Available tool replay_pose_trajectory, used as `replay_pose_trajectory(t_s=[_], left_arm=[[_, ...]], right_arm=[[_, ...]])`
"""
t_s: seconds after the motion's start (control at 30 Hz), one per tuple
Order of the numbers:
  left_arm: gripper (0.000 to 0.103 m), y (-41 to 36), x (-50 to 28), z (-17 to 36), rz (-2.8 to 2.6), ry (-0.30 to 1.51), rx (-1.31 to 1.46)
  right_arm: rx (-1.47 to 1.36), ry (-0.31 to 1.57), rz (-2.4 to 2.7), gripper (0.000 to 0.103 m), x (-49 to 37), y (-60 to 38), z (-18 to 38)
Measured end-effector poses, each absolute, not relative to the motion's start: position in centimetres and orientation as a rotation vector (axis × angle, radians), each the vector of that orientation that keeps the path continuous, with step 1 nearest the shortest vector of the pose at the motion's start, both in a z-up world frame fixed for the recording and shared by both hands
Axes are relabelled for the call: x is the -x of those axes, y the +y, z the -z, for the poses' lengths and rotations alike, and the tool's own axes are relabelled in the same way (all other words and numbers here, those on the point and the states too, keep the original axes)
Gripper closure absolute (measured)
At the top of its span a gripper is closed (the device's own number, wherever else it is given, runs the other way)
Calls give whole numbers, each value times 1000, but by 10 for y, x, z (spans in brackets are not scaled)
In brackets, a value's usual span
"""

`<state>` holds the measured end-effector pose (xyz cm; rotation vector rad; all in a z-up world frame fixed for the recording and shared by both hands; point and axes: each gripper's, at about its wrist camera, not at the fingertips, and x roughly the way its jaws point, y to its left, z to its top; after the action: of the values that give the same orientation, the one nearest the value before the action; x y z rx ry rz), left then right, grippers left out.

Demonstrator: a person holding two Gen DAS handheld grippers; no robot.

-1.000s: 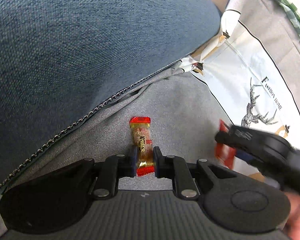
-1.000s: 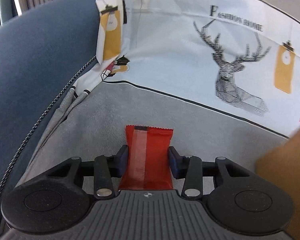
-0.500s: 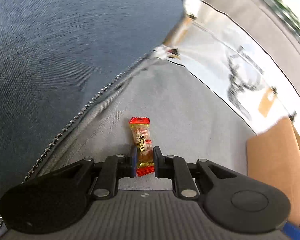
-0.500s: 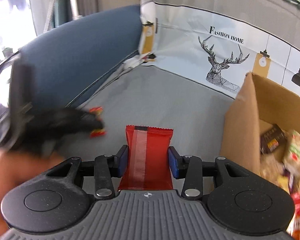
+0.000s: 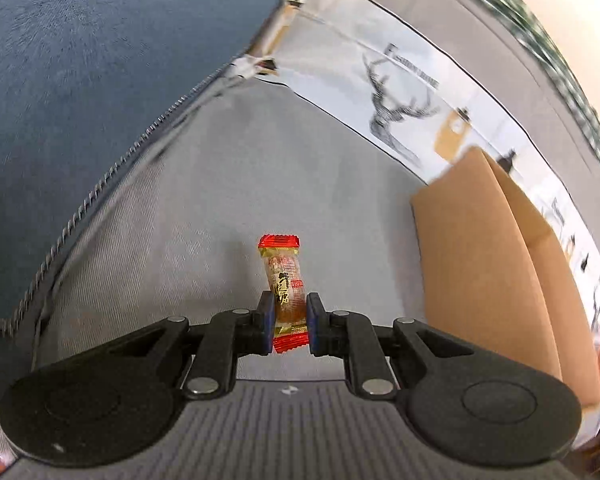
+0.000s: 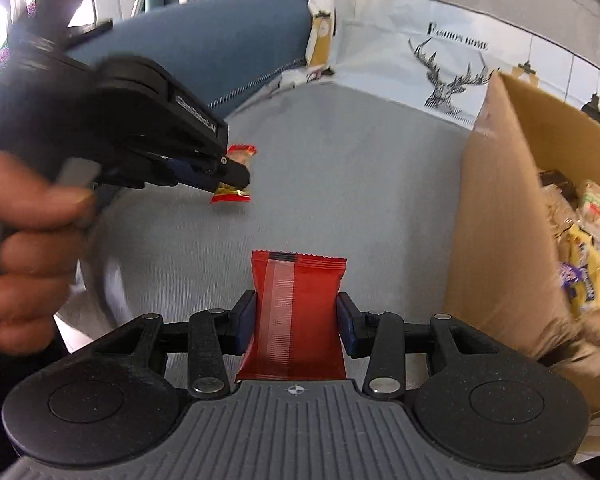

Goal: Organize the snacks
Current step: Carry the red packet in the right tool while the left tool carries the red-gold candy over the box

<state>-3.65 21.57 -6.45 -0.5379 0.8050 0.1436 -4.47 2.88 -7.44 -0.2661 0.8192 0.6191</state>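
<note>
My left gripper (image 5: 287,320) is shut on a small gold and red wrapped candy (image 5: 284,280), held upright above the grey sofa seat (image 5: 240,184). The right wrist view shows that same left gripper (image 6: 236,174) at the left, with the candy (image 6: 232,192) in its tips and a hand (image 6: 24,248) on its handle. My right gripper (image 6: 296,320) is shut on a red snack packet (image 6: 296,312). An open cardboard box (image 6: 496,216) with several snacks inside stands to the right; its outer wall (image 5: 476,264) shows in the left wrist view.
A blue cushion (image 5: 80,80) with a zip edge rises at the left. A white deer-print cushion (image 6: 420,52) leans against the sofa back behind the box. Bare grey seat fabric lies between the grippers and the box.
Both grippers swung across the sofa toward the box, still holding their snacks. The box came into both views, and the left gripper now appears at the left of the right wrist view.
</note>
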Motion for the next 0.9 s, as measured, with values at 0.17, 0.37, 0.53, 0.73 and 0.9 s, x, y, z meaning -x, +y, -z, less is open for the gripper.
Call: replay_pose_trajectory(t_s=[0.17,0.37,0.53,0.73,0.9], left_arm=[[86,197,59,68,-142,811,540],[86,182,66,77,-188,887,510],[86,184,62,88,-216,922,510],[83,187,66,88,-234,906,543],[81,184,66,88,-239,899,531]], right_arm=[[272,850,-611,59,41,25,85],[276,902,-623,57,37,23,95],[258,921,-629,55,35,20,96],[228,933,-621,53,30,14,99],[219,937,-627,49,29,15,97]])
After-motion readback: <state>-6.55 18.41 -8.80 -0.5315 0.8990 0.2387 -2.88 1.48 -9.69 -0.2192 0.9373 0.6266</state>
